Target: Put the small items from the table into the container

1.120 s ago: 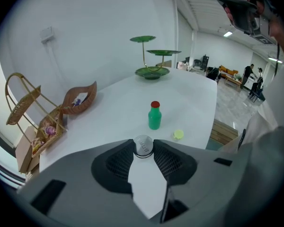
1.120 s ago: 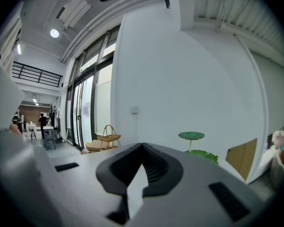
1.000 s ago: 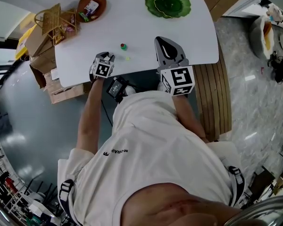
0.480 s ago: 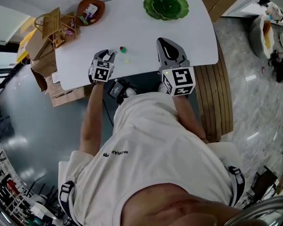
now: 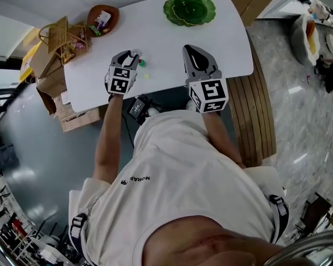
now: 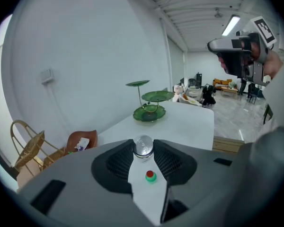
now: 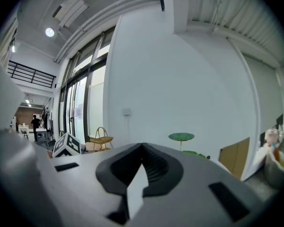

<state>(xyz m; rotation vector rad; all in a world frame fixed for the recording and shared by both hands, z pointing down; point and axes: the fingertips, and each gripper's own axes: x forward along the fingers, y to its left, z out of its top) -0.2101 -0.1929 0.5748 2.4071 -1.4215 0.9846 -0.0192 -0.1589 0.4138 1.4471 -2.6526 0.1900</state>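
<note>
Person in a white T-shirt [image 5: 183,170] is leaning over the white worktop [image 5: 166,35], one set of tongs in each hand. L tongs [image 5: 132,55] are held over the near-left part of the worktop, tips clamped on a small round silvery-clear piece [image 6: 143,146], which sits right at the very end of the jaws. Through the narrow gap behind those tips you can see a tiny green piece with a red top [image 6: 150,176] lying on the worktop; from above it's just beside the L tongs, on their R side. A paler yellow-green speck [image 5: 146,76] lies near it, a bit closer to the person; too small to tell what it is.

R tongs [image 5: 193,50] are further R, w/ jaws together and nothing between them, well apart from the small pieces.

At the far-left corner is a brown oval bowl [image 5: 114,14] w/ a few small wrapped bits in it, and next to it, at the worktop's L edge, a tilted wicker basket [image 5: 54,26]. A green leaf-shaped tiered dish [image 5: 188,8] stands at the far edge, approx. mid-way. Cardboard boxes [image 5: 50,65] are on the floor by the L end.
</note>
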